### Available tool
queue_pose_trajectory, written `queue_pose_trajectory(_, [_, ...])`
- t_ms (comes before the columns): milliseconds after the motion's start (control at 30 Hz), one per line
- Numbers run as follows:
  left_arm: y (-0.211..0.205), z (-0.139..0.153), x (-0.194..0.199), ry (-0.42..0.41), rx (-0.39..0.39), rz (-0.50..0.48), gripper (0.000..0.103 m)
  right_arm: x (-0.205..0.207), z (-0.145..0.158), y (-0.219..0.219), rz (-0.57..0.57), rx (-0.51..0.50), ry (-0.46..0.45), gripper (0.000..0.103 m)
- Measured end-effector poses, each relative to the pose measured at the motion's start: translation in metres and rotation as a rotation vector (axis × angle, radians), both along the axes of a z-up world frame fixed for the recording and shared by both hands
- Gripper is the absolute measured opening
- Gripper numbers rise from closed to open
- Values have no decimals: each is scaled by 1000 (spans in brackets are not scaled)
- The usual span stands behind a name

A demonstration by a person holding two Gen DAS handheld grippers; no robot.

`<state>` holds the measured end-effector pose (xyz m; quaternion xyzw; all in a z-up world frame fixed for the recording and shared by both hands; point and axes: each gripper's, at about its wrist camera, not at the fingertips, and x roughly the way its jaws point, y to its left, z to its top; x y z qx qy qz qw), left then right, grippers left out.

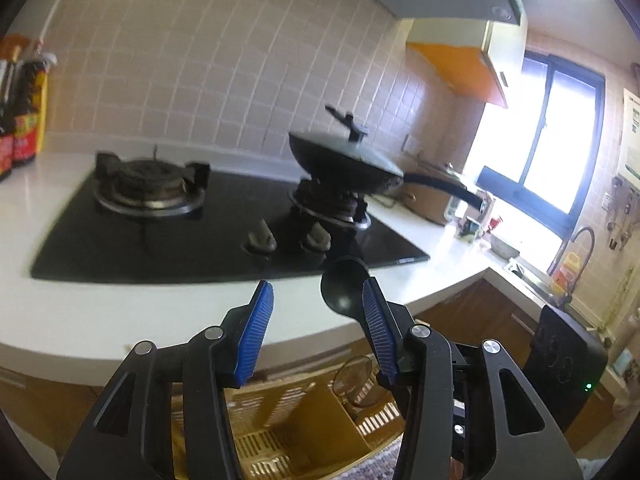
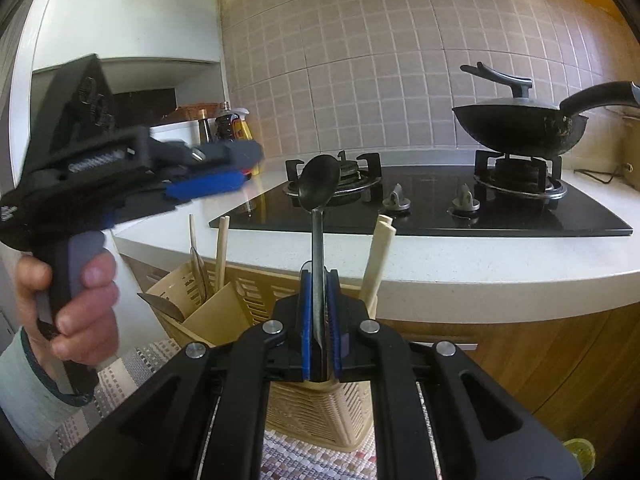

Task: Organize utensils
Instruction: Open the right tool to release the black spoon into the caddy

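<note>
Utensils stand in a tan slotted caddy on the woven mat below the table edge, and one black spoon is up in front of us. We start with the biggest thing, the white table, which carries a black glass hob with two burners. On the right burner sits a dark wok under a lid, its long handle reaching right.

The caddy holds pale chopsticks at its right side, thinner sticks and a knife blade in its left compartments. From the left wrist view we also see a small wire strainer lying in it.

Our right claw is closed tight on the spoon's metal handle, holding it upright with the bowl at the top, above the caddy. Our left claw stands partly open with nothing between its blue pads; the spoon's bowl shows just beyond its right pad. In the right wrist view the left claw is blurred, off to the left, gripped by a hand in a pale sleeve.
</note>
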<state>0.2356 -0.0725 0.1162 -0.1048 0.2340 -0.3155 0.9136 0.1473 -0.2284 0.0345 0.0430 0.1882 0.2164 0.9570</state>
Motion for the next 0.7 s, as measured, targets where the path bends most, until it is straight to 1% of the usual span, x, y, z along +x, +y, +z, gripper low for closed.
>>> queue_pose_trajectory(167, [2, -9, 4, 31, -8, 12, 37, 1, 1, -2, -1, 3, 4, 6])
queue_pose_trajectory(267, [14, -10, -8, 23, -14, 29, 36, 1, 2, -5, 13, 28, 23, 6])
queue_pose_trajectory(333, [26, -13, -20, 18, -14, 48, 36, 3, 3, -9, 31, 63, 45, 5])
queue_pose_trajectory(367, [32, -16, -26, 20, -7, 62, 36, 3, 5, -14, 48, 107, 59, 5])
queue_pose_trajectory(467, [54, -27, -44, 33, 17, 100, 36, -5, 12, -23, 75, 167, 75, 4])
queue_pose_trajectory(567, [72, -39, -58, 62, 20, 123, 36, -29, 18, -30, 91, 186, 90, 4])
queue_pose_trajectory(633, [84, -50, -71, 97, 18, 136, 36, -51, 14, -34, 100, 194, 128, 4])
queue_pose_trajectory(700, [92, -56, -87, 103, 23, 148, 37, -77, 6, -37, 91, 182, 164, 4])
